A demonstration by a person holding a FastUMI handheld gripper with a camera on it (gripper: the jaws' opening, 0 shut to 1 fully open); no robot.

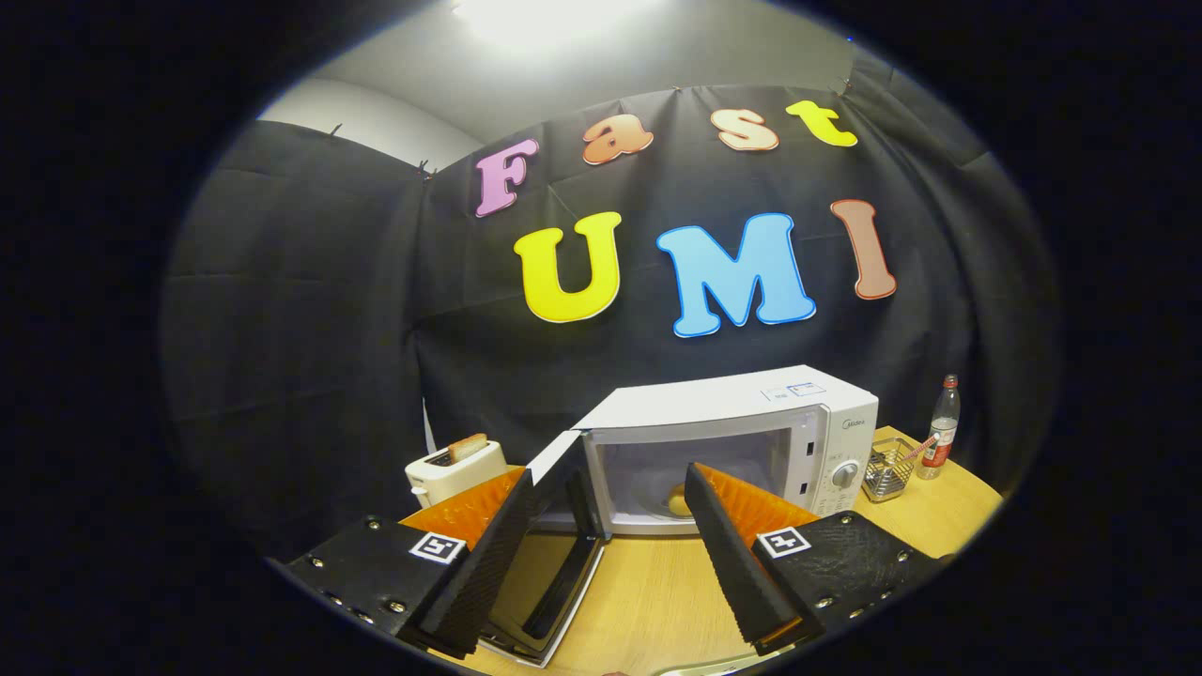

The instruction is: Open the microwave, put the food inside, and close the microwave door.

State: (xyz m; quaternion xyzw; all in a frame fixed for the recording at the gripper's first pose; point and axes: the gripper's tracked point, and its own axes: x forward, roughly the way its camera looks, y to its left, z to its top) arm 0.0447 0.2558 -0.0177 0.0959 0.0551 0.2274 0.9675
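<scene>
The tool (610, 526) was held spread apart and empty above the counter (657, 591), well short of the microwave (751, 422). The door (549, 554) was swung fully open beside the left finger. The food (678, 502) was seen resting inside the cavity. Opening and loading were judged complete; closing the door remained.
</scene>
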